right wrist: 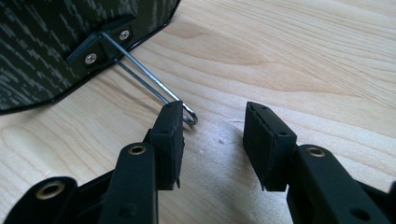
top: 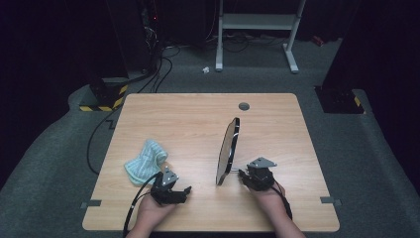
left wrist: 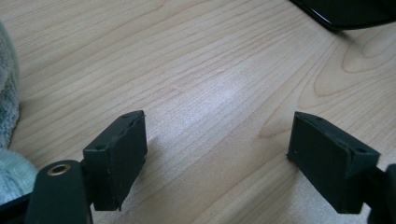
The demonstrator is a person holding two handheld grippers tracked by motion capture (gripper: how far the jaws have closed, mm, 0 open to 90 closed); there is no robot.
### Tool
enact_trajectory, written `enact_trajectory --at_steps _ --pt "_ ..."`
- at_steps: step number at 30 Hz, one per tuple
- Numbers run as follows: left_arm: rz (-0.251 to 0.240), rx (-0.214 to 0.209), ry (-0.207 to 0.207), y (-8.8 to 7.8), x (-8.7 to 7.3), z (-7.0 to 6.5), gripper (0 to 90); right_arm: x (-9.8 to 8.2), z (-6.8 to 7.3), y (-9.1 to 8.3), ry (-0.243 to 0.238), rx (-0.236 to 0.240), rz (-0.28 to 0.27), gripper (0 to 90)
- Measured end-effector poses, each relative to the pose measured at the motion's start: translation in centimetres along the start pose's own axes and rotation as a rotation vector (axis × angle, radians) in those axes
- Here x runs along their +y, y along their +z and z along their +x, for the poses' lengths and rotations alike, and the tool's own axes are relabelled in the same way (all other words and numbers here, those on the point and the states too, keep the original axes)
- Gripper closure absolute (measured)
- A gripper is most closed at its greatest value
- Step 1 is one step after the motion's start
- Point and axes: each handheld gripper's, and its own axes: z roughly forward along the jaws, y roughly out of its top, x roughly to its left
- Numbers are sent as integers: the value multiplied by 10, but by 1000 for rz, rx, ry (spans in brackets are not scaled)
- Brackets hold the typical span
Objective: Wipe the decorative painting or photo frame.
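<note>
Two grippers rest low on the wooden counter [top: 198, 114] near the bottom of the high view, each held in a hand. The left gripper [top: 184, 190] sits at lower left of centre, its jaws spread wide with only bare wood between them, as the left gripper view shows [left wrist: 217, 154]. Just to its upper left lies a crumpled pale blue-green cloth [top: 145, 160], whose edge fills the left border of the left gripper view [left wrist: 8, 121]. At mid-frame stands a round mirror [top: 228, 150] with a dark rim, upright and seen nearly edge-on, propped on a thin wire stand [right wrist: 154, 84]. The right gripper [top: 242, 173] sits just right of the mirror's foot; its jaws are partly open and grasp nothing [right wrist: 212, 140], with the looped end of the wire stand just beside the tip of the left-hand jaw in the right gripper view. A small grey disc [top: 243, 106] is set into the counter toward the top.
</note>
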Motion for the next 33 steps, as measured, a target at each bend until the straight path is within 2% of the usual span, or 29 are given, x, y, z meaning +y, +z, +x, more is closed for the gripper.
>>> enact_trajectory --at_steps 7,9,13,16,18,22,33 --pt "0 0 -1 0 0 0 197 0 0 0 7 -5 -7 560" --pt "0 0 0 0 0 0 197 -1 4 -7 -13 -11 -45 551" --pt "0 -3 0 0 0 0 199 -1 14 -22 -26 24 -92 498" --pt "-1 -4 3 1 1 0 200 -6 23 -28 -27 62 -89 465" --pt "-1 -4 0 2 2 0 204 -9 28 -30 -26 72 -86 445" --pt "-3 -4 2 4 4 1 211 -13 37 -37 -8 117 -100 401" --pt "-4 -6 1 6 5 1 223 -13 63 -51 -21 171 -151 345"
